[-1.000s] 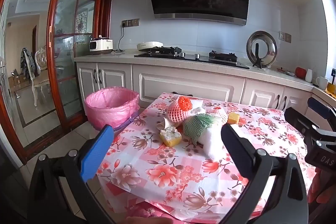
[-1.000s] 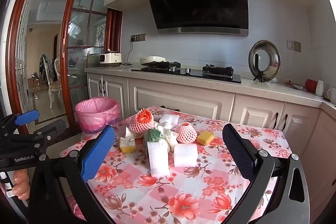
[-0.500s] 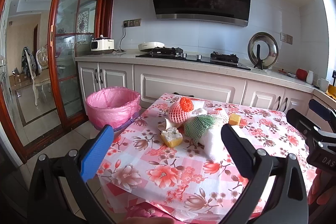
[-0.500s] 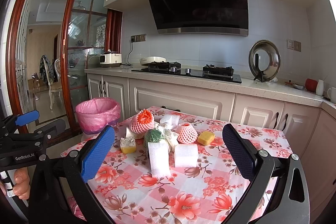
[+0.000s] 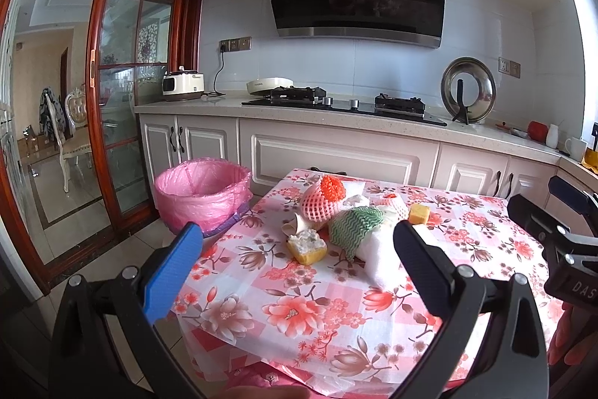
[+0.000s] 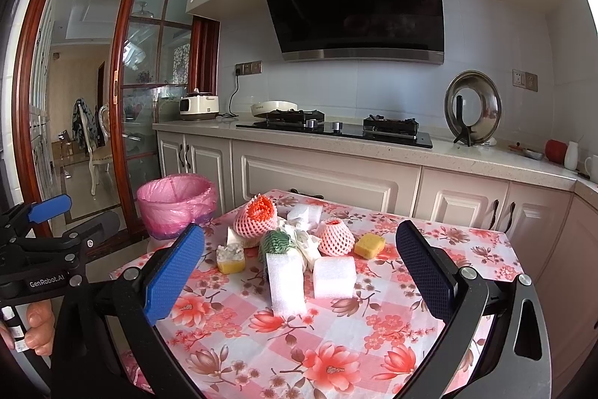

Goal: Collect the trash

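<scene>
A pile of trash lies mid-table on the floral cloth (image 6: 336, 343): two pink foam fruit nets (image 6: 256, 221) (image 6: 335, 237), a green net (image 6: 276, 242), crumpled white paper (image 6: 304, 242), two white foam blocks (image 6: 286, 283) (image 6: 333, 276) and two yellow sponge pieces (image 6: 230, 258) (image 6: 369, 245). The pile also shows in the left wrist view (image 5: 351, 230). A bin with a pink bag (image 5: 203, 191) (image 6: 175, 208) stands on the floor left of the table. My left gripper (image 5: 297, 273) and right gripper (image 6: 299, 281) are open, empty, short of the pile.
Behind the table runs a counter with white cabinets (image 6: 329, 174), a gas hob (image 6: 336, 128) and a pot lid on a stand (image 6: 471, 109). A glass sliding door (image 5: 123, 92) is at the left. The right gripper shows at the left view's right edge (image 5: 560, 242).
Both grippers have drifted only slightly; the left view has shifted a little upward and rightward. The trash and the bin have not moved.
</scene>
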### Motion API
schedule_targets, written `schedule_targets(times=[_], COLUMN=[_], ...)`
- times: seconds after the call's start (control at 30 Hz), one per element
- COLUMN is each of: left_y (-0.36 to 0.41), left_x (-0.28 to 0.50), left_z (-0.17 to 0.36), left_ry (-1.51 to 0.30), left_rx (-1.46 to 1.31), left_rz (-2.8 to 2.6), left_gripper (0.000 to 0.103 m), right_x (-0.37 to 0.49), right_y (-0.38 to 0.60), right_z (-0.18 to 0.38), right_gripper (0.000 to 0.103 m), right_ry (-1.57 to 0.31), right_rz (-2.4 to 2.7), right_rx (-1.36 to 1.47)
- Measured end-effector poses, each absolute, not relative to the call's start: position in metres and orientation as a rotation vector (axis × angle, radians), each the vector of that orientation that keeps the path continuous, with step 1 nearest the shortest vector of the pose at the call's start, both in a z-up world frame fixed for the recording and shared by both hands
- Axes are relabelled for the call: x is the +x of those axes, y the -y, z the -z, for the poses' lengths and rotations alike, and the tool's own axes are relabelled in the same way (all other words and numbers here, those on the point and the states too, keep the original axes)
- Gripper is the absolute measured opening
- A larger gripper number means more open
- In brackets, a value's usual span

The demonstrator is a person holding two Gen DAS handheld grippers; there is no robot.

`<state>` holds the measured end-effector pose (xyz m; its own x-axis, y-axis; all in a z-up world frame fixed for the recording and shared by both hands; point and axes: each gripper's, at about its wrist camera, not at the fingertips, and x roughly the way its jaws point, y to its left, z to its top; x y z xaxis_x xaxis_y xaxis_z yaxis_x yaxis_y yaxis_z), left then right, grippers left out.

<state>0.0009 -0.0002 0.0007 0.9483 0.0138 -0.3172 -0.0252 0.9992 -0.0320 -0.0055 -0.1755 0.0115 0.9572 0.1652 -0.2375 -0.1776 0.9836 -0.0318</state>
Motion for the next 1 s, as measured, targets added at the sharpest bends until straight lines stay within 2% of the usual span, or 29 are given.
schedule_targets(times=[1.0], left_y=[0.0007], left_x=[0.0006], left_z=[-0.0016], left_ry=[-0.323], left_rx=[-0.035], left_rz=[-0.021], left_gripper=[0.099], right_x=[-0.0049], right_y=[0.1757], right_z=[-0.0101], right_gripper=[0.096], right_ry=[-0.236], right_rz=[-0.175], right_rx=[-0.046])
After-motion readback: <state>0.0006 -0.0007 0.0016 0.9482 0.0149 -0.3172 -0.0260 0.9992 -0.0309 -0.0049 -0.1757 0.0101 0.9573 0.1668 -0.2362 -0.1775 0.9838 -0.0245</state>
